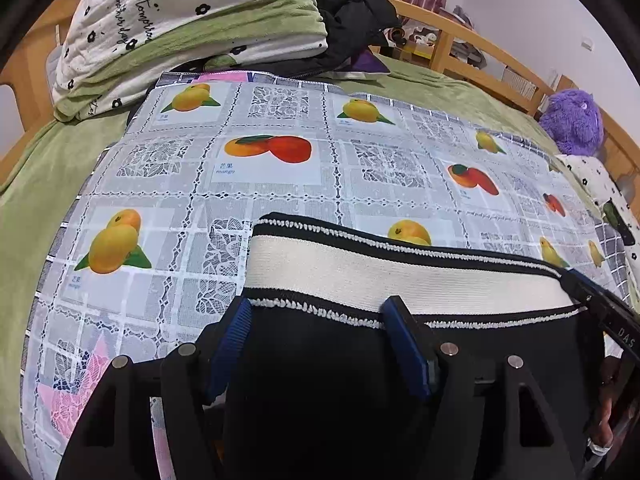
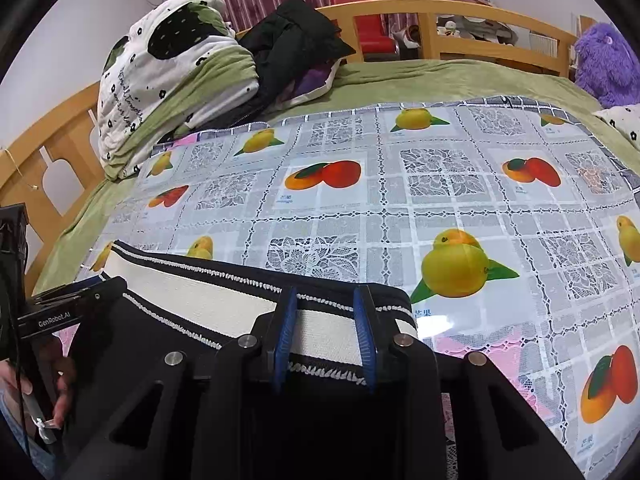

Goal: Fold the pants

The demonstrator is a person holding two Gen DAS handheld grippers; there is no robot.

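Black pants (image 1: 320, 380) with a wide cream waistband (image 1: 380, 276) edged in black and white stitching lie on a fruit-print tablecloth (image 1: 280, 184) on the bed. My left gripper (image 1: 320, 308) is open, its blue-padded fingers (image 1: 232, 340) wide apart over the black cloth just below the waistband's left part. In the right wrist view the pants (image 2: 320, 420) fill the bottom, and my right gripper (image 2: 326, 300) stands open with the waistband's (image 2: 224, 304) right end between its fingers (image 2: 286, 332). The other gripper shows at each view's edge.
A folded green and white quilt (image 1: 180, 36) and a black jacket (image 1: 352, 16) sit at the far left of the green bed sheet (image 1: 440, 92). A purple plush toy (image 1: 576, 120) lies at the right. A wooden bed rail (image 2: 440, 12) runs behind.
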